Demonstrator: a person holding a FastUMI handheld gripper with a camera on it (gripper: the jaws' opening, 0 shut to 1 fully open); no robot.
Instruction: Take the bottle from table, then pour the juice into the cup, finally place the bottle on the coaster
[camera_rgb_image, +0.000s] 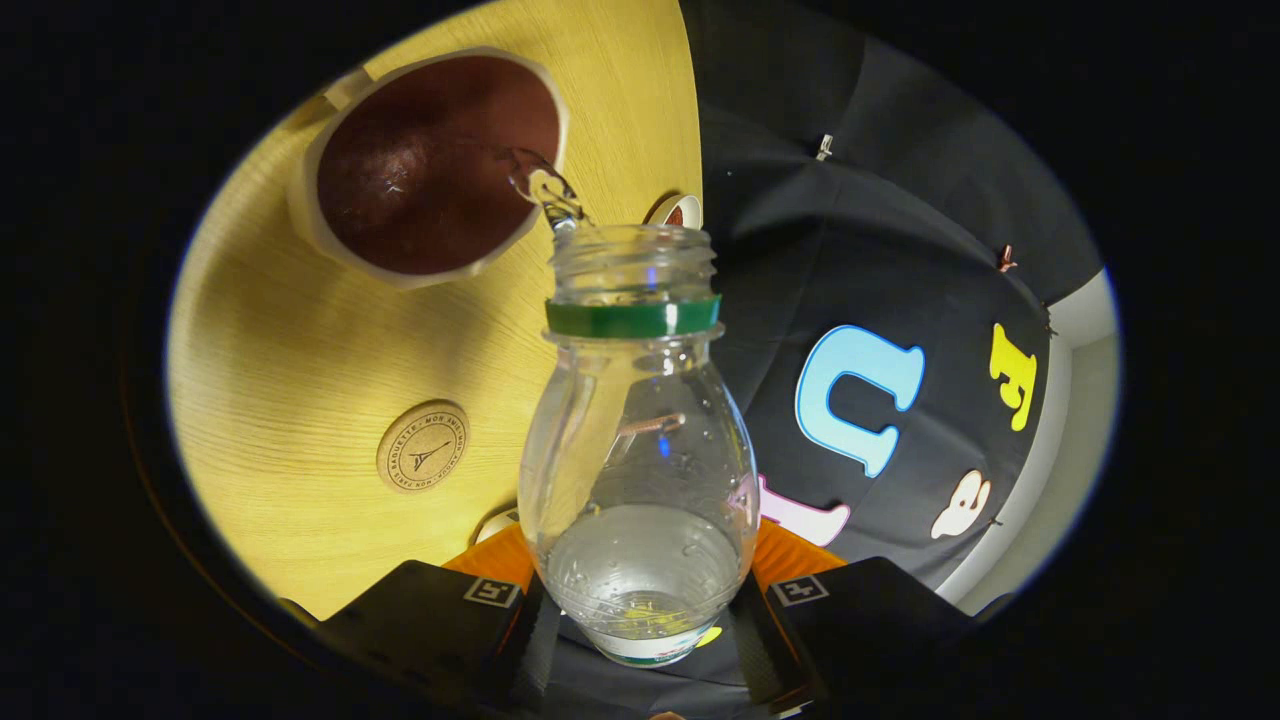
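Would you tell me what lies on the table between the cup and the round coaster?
Nothing: in the gripper view the stretch of wooden table between the cup and the coaster is bare. The gripper holds the tilted bottle, pouring into the cup.

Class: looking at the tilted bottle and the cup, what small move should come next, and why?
Probably hold the tilt a little longer: the gripper is shut on the bottle, a thin stream runs into the cup, and liquid remains.

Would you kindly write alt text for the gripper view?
The gripper clamps a clear bottle between its fingers, tilted so liquid streams from its mouth into a dark-lined cup on the wooden table. A round cork coaster lies nearby.
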